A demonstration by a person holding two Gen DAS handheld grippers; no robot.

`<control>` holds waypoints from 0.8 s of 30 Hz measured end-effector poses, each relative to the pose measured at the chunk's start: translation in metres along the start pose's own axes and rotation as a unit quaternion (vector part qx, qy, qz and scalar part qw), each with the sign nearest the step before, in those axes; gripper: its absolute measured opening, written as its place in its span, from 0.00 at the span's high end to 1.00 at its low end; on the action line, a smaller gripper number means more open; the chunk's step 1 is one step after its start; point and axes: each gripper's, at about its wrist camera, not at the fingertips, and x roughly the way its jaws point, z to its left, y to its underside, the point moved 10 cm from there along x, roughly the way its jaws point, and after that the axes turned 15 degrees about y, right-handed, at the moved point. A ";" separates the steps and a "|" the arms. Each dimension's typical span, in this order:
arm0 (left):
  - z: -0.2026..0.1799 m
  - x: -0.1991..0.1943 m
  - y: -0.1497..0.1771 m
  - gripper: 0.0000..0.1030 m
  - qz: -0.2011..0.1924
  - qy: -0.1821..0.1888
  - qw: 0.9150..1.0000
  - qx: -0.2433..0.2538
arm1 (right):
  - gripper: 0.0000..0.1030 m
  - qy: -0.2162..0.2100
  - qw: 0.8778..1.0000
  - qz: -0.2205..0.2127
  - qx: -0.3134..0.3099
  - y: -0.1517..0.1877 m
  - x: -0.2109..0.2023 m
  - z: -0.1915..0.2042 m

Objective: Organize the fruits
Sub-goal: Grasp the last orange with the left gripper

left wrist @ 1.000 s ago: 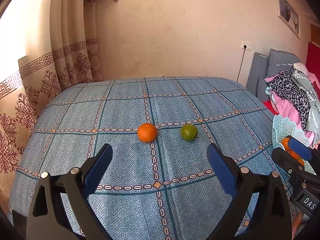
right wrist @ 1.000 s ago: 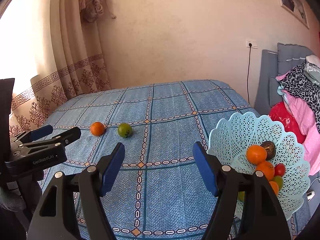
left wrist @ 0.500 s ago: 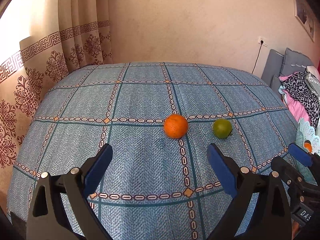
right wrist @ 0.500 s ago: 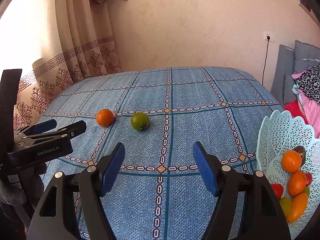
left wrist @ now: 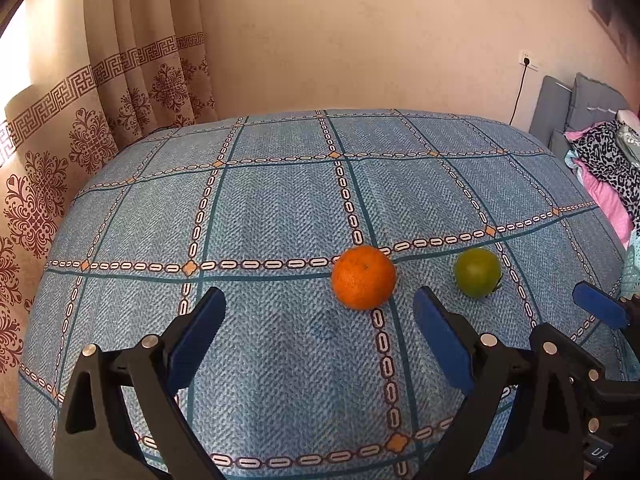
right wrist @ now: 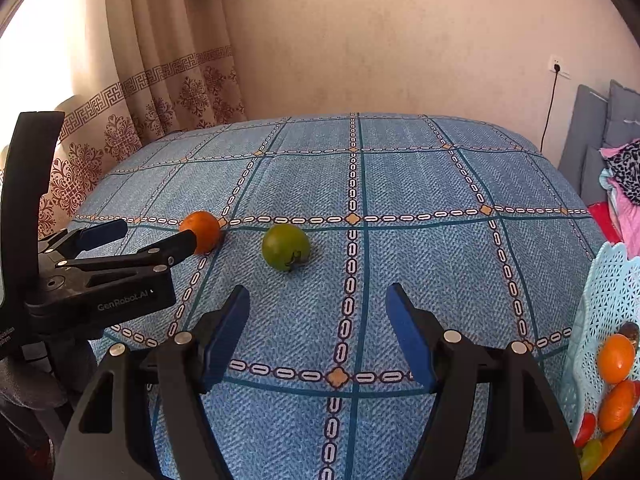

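An orange (left wrist: 363, 277) and a green fruit (left wrist: 477, 272) lie side by side on the blue patterned cloth (left wrist: 280, 208). My left gripper (left wrist: 318, 320) hangs open just short of the orange, which sits ahead and right of its centre. My right gripper (right wrist: 316, 320) is open too, a little short of the green fruit (right wrist: 285, 247). From the right wrist view the orange (right wrist: 202, 230) lies left of the green fruit, partly behind the left gripper's fingers (right wrist: 172, 246). A pale blue lattice basket (right wrist: 600, 304) at the right edge holds several fruits.
A patterned curtain (left wrist: 100, 120) hangs along the left side, and a plain wall stands behind the surface. A grey cushion (left wrist: 560, 108) and a pile of clothes (left wrist: 608, 168) sit to the right. A cord runs down from a wall socket (right wrist: 556, 69).
Both grippers have moved forward and lower toward the two fruits, which now look larger and nearer. The basket has slid toward the right edge of the right wrist view. Both stay open.
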 end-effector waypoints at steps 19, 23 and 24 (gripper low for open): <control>-0.001 0.038 -0.007 0.49 0.032 0.058 0.998 -0.001 | 0.32 -0.004 1.000 0.027 -0.001 0.004 0.028 0.011; -0.009 0.035 -0.006 0.62 0.024 0.072 0.997 0.013 | 0.32 -0.008 1.000 0.026 -0.002 -0.002 0.032 0.016; -0.009 0.034 -0.006 0.62 0.023 0.072 0.997 0.013 | 0.32 -0.008 1.000 0.026 -0.002 -0.003 0.033 0.017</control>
